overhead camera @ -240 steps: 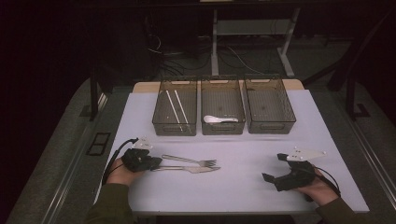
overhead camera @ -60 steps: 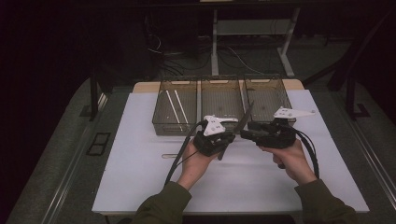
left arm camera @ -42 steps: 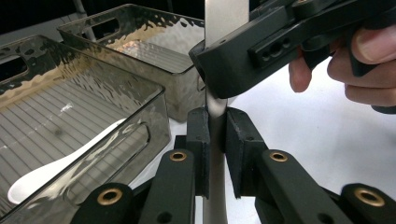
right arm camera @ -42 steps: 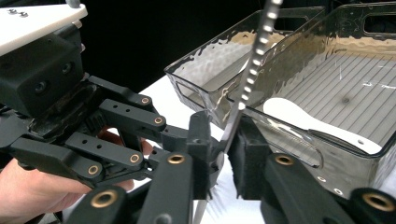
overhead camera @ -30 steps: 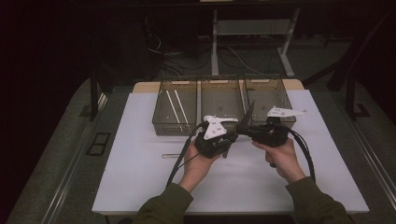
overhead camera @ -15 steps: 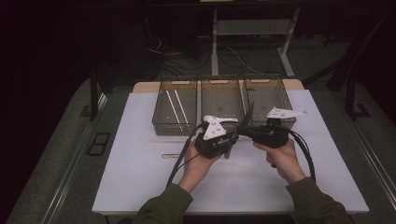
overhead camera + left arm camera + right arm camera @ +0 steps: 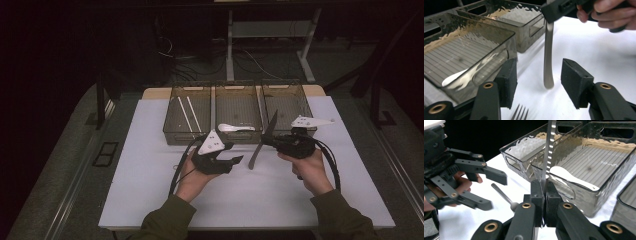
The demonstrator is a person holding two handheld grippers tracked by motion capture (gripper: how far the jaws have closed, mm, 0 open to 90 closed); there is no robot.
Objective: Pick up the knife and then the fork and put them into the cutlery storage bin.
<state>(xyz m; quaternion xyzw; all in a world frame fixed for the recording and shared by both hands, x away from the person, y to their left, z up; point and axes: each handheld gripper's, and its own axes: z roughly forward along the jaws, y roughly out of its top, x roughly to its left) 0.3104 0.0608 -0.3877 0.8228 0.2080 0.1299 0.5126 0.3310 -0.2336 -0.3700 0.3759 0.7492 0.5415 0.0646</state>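
A table knife (image 7: pixel 262 139) with a serrated blade (image 7: pixel 549 147) stands tilted in front of the trays, and my right gripper (image 7: pixel 274 142) is shut on it near the middle. In the right gripper view the pads (image 7: pixel 537 192) pinch the blade flat. My left gripper (image 7: pixel 235 162) sits just left of the knife. Its jaws have just been opening. In the left gripper view the knife handle (image 7: pixel 548 57) hangs between the open fingers (image 7: pixel 509 77) with a gap on both sides. A fork's tines (image 7: pixel 520 113) lie on the white table under my left gripper (image 7: pixel 537 82).
Three smoky clear trays stand in a row at the back. The left tray (image 7: pixel 175 134) holds two chopsticks (image 7: pixel 186 112), the middle tray (image 7: pixel 239 137) a white spoon (image 7: pixel 235 128), and the right tray (image 7: pixel 300 95) sits behind the right hand. A metal utensil handle (image 7: pixel 502 194) lies on the table.
My left gripper has opened, come off the knife handle and drawn back to the left. The right gripper keeps the knife in about the same place.
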